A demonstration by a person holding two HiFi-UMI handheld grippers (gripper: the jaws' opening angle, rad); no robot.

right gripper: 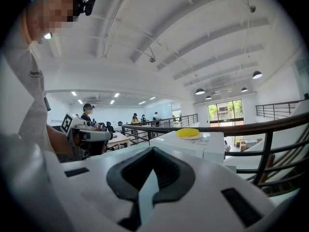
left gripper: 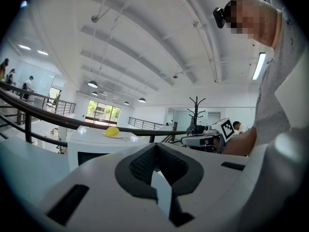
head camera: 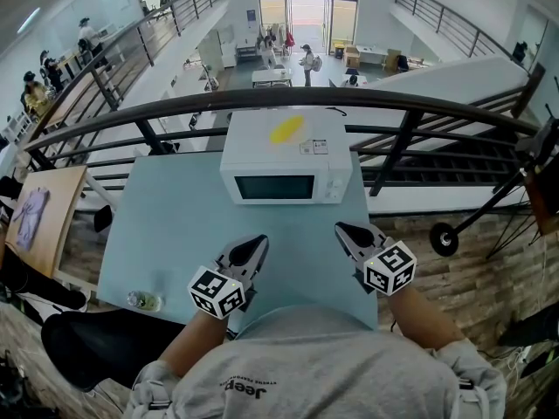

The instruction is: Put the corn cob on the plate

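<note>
We show the left gripper (head camera: 255, 245) with its jaws drawn together and nothing between them; the right gripper (head camera: 346, 230) is likewise closed and empty. Both are held over the near part of the pale blue table (head camera: 166, 234), side by side and apart from each other, tips towards the microwave (head camera: 286, 186). The microwave stands at the table's far edge, door closed, well apart from both grippers. On its top lies the yellow corn cob (head camera: 286, 129), resting on a white plate (left gripper: 117, 136). Behind the microwave runs a dark railing (head camera: 410, 103), with an open hall below.
</note>
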